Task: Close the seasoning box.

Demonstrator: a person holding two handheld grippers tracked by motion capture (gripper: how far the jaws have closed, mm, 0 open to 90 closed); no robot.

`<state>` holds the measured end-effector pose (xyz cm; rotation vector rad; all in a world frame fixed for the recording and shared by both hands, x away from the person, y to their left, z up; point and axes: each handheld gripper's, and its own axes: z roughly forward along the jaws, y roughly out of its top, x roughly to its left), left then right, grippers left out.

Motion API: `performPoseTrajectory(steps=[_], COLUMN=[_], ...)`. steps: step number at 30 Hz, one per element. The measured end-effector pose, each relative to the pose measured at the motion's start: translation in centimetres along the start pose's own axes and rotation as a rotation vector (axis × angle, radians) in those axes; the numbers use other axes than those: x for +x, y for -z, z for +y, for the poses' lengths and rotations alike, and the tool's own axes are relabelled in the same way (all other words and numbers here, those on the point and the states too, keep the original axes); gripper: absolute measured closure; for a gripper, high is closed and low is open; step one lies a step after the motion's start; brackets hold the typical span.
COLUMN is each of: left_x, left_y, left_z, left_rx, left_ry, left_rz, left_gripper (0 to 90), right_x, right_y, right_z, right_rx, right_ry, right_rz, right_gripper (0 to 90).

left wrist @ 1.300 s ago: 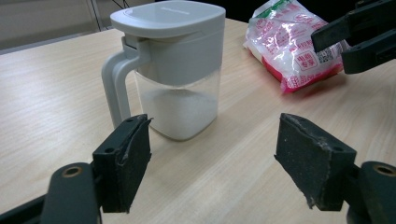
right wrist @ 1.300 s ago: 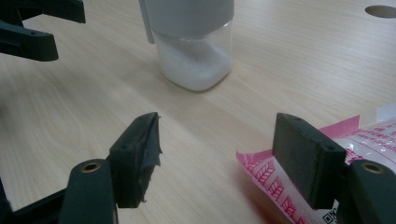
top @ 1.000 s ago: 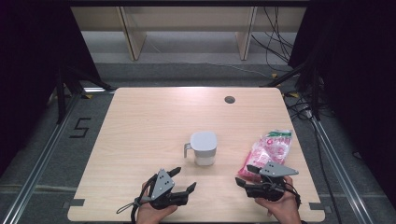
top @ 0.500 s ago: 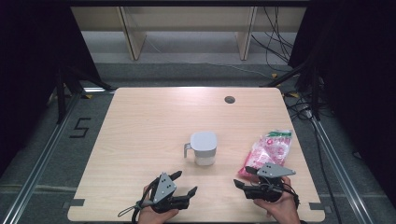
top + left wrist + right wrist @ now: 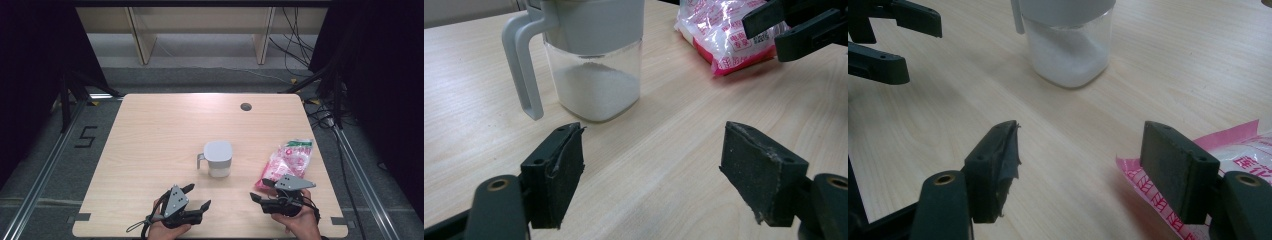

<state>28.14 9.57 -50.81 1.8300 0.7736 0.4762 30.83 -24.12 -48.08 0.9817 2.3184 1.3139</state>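
A clear jar with a grey lid and side handle (image 5: 217,158) stands mid-table, partly full of white powder (image 5: 596,90) (image 5: 1068,52). To its right lies a pink and white plastic bag (image 5: 288,161) (image 5: 724,30) (image 5: 1228,165). My left gripper (image 5: 196,196) (image 5: 651,175) rests near the table's front edge, left of centre, open and holding nothing, pointing toward the jar. My right gripper (image 5: 261,190) (image 5: 1080,170) sits at the front right, open, with its right jaw beside the bag's near corner and nothing between the pads.
The light wooden table (image 5: 160,135) has a round cable hole (image 5: 245,106) at its back right. Metal rails run along both sides on the floor. Cables lie on the floor at the back right.
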Motion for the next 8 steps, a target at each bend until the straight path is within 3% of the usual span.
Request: performPoseTrajectory(steps=[4, 5, 8], left_x=[-0.02, -0.13, -0.04], left_y=[0.05, 0.07, 0.11], left_z=[-0.01, -0.05, -0.02], left_rx=[0.002, 0.004, 0.003], left_ry=[0.004, 0.028, 0.020], left_rz=[0.002, 0.007, 0.008], left_gripper=[24.5, 24.5, 24.4], right_x=[0.00, 0.00, 0.00], right_y=[0.00, 0.00, -0.01], right_z=[0.00, 0.00, 0.00], right_rx=[0.000, 0.001, 0.001], right_ry=[0.000, 0.000, 0.000], right_rz=[0.000, 0.000, 0.001], right_gripper=[32.7, 32.7, 32.7])
